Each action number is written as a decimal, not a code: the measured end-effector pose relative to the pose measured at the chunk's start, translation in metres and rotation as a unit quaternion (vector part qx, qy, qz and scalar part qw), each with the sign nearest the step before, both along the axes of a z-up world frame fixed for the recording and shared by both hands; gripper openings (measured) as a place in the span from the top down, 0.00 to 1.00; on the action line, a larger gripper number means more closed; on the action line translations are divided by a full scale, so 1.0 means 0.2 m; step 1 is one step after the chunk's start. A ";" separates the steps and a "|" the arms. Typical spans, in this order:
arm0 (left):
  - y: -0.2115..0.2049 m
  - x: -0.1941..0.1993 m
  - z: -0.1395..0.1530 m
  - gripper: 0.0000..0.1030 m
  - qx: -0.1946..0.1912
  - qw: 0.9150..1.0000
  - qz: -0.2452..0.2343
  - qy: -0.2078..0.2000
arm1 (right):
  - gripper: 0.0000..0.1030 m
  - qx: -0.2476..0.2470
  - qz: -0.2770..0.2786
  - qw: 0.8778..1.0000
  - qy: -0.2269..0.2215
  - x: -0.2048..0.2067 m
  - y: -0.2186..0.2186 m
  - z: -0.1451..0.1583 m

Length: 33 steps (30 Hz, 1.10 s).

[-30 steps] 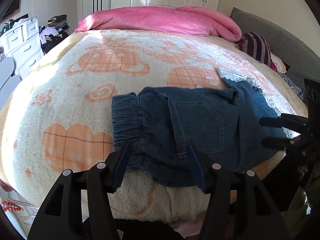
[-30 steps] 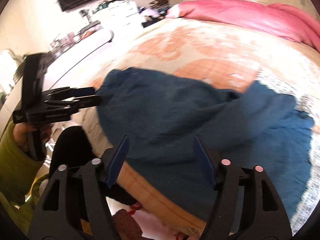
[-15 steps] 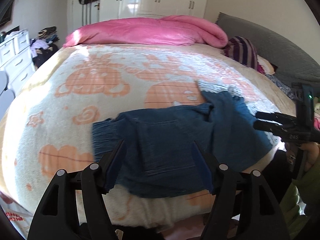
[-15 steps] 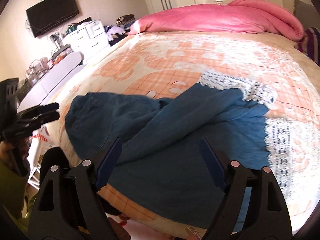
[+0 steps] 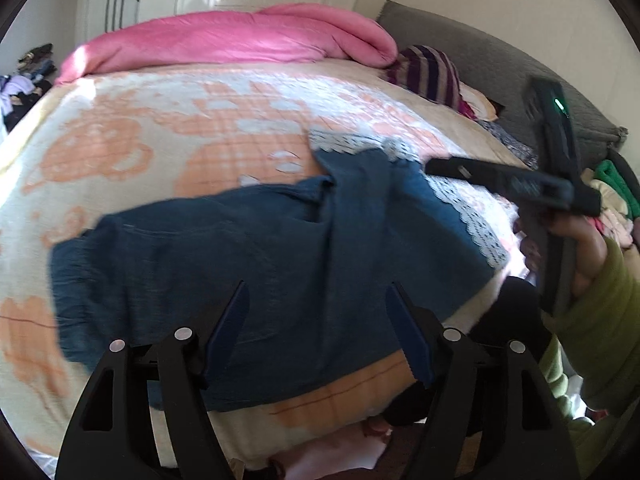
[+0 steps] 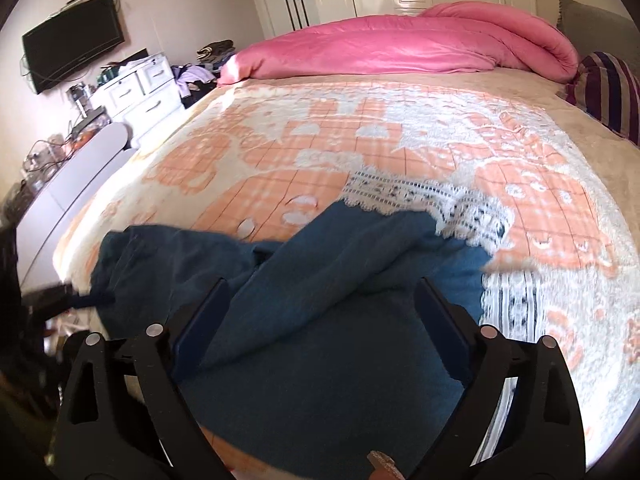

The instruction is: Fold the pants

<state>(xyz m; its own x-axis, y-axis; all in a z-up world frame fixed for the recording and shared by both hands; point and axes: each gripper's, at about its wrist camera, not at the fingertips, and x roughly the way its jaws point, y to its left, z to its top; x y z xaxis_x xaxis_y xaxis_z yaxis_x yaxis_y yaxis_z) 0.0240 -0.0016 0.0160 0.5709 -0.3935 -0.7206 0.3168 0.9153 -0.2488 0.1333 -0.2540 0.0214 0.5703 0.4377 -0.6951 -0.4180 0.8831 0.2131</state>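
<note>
The blue denim pants [image 5: 248, 256] lie loosely folded on the near edge of the bed, with white lace hems [image 5: 472, 220] at the right. They also show in the right wrist view [image 6: 328, 320], with the lace hems [image 6: 420, 196] toward the far side. My left gripper [image 5: 316, 328] is open and empty, held just above the near edge of the pants. My right gripper [image 6: 320, 320] is open and empty over the pants' leg part. It also shows in the left wrist view [image 5: 436, 168] at the right, over the lace hems.
The bed has a cream and orange patterned blanket [image 5: 160, 136]. A pink duvet [image 5: 224, 44] lies bunched at the far side. A striped pillow [image 5: 428, 72] lies at the right by a grey headboard [image 5: 500, 64]. White drawers [image 6: 136, 96] and a wall TV [image 6: 72, 44] stand at the left.
Both grippers have swung to the right along the bed edge. The right gripper has moved in over the lace hems. The pants lie as before.
</note>
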 end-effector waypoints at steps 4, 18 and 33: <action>-0.08 0.03 -0.06 0.33 -0.020 0.999 -0.021 0.020 | 0.15 -0.009 -0.006 1.000 0.004 0.12 0.04 0.01; -0.12 0.24 -0.27 0.48 -0.085 0.993 0.014 0.078 | 0.15 -0.041 0.023 0.998 0.033 0.46 0.26 -0.06; -0.30 0.20 -0.26 0.90 -0.076 0.994 -0.059 0.057 | 0.32 -0.147 -0.033 0.985 0.080 0.88 0.47 -0.37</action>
